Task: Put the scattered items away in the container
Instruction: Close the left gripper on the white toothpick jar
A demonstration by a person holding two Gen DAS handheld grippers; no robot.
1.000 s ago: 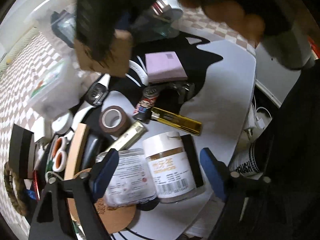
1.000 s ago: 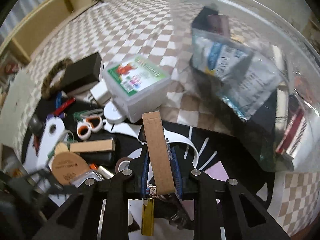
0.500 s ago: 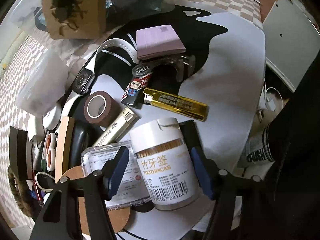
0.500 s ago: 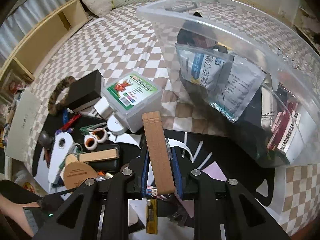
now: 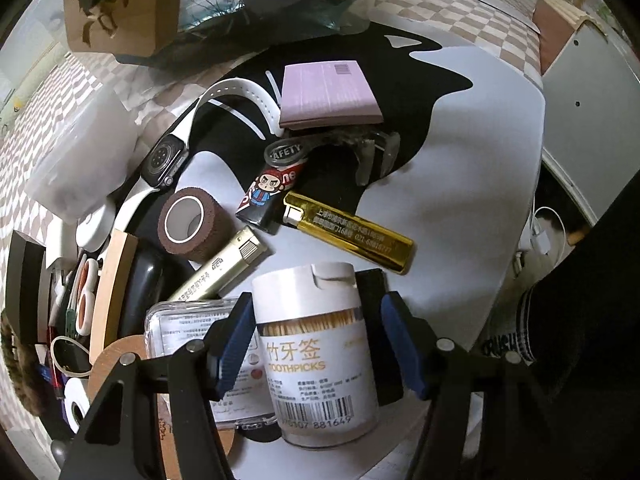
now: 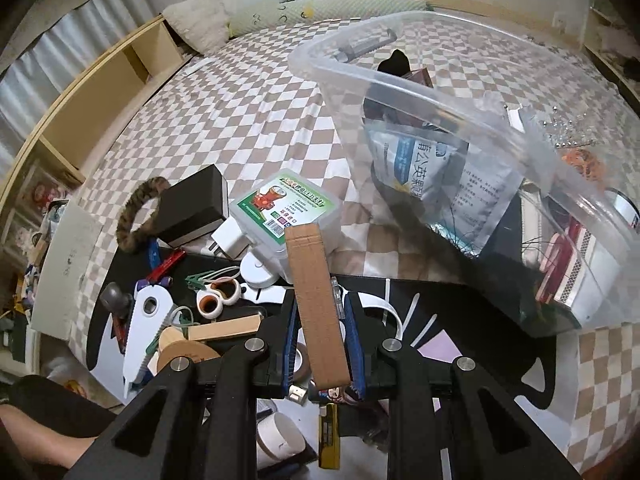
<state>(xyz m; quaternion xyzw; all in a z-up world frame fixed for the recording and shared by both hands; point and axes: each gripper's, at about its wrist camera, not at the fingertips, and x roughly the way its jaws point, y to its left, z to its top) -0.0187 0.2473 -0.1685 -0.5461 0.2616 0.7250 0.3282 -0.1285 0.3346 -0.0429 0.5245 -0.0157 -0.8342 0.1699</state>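
The right gripper (image 6: 322, 344) is clamped on a flat cardboard piece (image 6: 318, 304), its blue pads pressing both faces, and holds it above the cluttered table short of the clear plastic container (image 6: 472, 120). The left gripper (image 5: 316, 344) has its fingers apart, straddling the toothpick jar (image 5: 316, 344) that lies on its side on the table — neither pad appears to touch it. To finish the carry well, the card should, in my judgement, clear the container's near rim before release, since it projects far past the pads and could catch on the wall; the left fingers should close squarely on the jar's round body, which may roll. The card is plain brown, long and narrow, corrugated at its upper edge. The jar is translucent with a white flip cap and a white label, toothpicks visible inside. The container already holds a printed pouch (image 6: 420, 168) and small boxes.
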